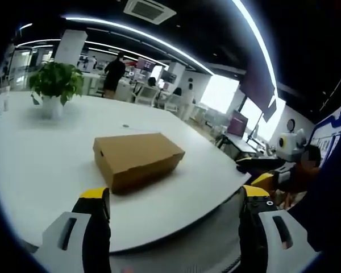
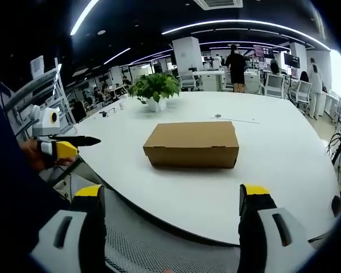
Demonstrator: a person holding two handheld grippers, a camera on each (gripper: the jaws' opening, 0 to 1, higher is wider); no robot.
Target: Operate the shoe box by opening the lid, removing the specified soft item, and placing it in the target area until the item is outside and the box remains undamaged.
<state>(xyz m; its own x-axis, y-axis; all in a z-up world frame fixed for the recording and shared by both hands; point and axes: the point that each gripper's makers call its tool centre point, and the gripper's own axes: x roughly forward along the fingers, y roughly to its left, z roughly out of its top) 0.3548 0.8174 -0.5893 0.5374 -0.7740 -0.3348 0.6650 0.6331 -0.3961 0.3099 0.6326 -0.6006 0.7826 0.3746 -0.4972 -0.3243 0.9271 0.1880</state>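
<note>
Ahead of both grippers: the shoe box [image 2: 191,144] lies on the white table [image 2: 284,165], lid down, well apart from either tool and untouched.
Box from right gripper: the right gripper [image 2: 173,205] faces it almost squarely; the box sits straight ahead, centred between the jaws, one long side turned toward the tool.
Box from left gripper: the left gripper [image 1: 175,202] sees the shoe box [image 1: 137,159] ahead and a little to its left, cornerwise, a short end and a long side both showing.
Long axis: across the right gripper's line of approach; slanting away to the right from the left gripper.
Nearer tool: hard to tell from these views; the right one looks better lined up on the long front face, where I judge the lid edge may be.
Right gripper state: jaws spread wide, nothing between them.
Left gripper state: jaws likewise wide apart and empty; in the right gripper view it shows at the far left, held in the person's hand.
Surface: the white table [image 1: 40,165] is smooth and curved at the near edge, which lies between tools and box.
Beyond the box: a potted plant [image 2: 155,89] stands further along the table.
Room: open office, ceiling light strips, desks, people standing far off.
</note>
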